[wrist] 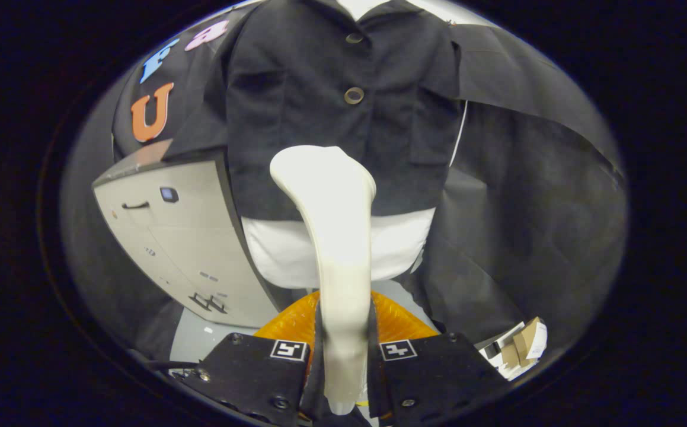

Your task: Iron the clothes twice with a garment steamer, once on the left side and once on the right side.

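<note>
A cream-white garment steamer (334, 237) stands upright between my fingers, its handle pinched by both of them. My gripper (343, 350) is shut on that handle. The steamer's curved head rises in front of a dark short-sleeved shirt (343, 112) with round buttons, hung on a white form (284, 252). The head sits at the shirt's lower middle, just below the second button; I cannot tell whether it touches the cloth. An orange base (396, 320) shows just beyond my fingers, under the shirt.
A grey-white cabinet-like unit (183, 237) stands left of the shirt, close to its hem. Black cloth walls surround the booth. Small cardboard boxes (521, 347) lie on the floor to the right of my fingers.
</note>
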{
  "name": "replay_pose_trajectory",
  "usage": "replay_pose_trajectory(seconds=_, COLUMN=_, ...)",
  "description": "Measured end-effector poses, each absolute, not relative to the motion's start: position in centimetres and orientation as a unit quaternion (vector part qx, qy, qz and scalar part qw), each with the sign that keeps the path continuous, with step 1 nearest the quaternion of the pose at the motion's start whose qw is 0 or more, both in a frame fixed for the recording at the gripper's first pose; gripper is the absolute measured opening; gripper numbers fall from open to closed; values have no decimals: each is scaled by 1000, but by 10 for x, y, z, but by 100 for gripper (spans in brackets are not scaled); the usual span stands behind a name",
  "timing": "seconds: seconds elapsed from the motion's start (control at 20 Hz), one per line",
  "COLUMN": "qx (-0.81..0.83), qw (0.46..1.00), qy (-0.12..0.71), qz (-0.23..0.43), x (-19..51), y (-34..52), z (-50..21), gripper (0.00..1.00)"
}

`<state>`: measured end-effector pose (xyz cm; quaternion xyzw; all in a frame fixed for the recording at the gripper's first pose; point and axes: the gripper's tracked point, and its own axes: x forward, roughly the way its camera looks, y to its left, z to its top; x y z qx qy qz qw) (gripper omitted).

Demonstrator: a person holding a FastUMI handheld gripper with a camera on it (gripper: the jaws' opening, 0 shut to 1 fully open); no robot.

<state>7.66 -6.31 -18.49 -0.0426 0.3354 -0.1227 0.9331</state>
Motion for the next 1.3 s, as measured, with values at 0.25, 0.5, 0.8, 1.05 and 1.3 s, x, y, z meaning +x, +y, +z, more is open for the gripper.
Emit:
replay_pose_trajectory(seconds=0.25, qx=-28, qw=954, qy=263, qz=-139, x=75, y=-96, z=-89, gripper=31)
replay_pose_trajectory(seconds=0.5, qx=-11, qw=976, qy=185, qz=-115, x=100, y=-114, z=3, gripper=32)
replay_pose_trajectory(seconds=0.8, qx=2, qw=991, qy=101, qz=-87, x=144, y=-146, z=84, gripper=32)
replay_pose_trajectory(seconds=1.05, qx=14, qw=997, qy=56, qz=-55, x=187, y=-160, z=136, gripper=31)
replay_pose_trajectory(seconds=1.3, qx=23, qw=999, qy=-5, qz=-40, x=224, y=-172, z=193, gripper=31)
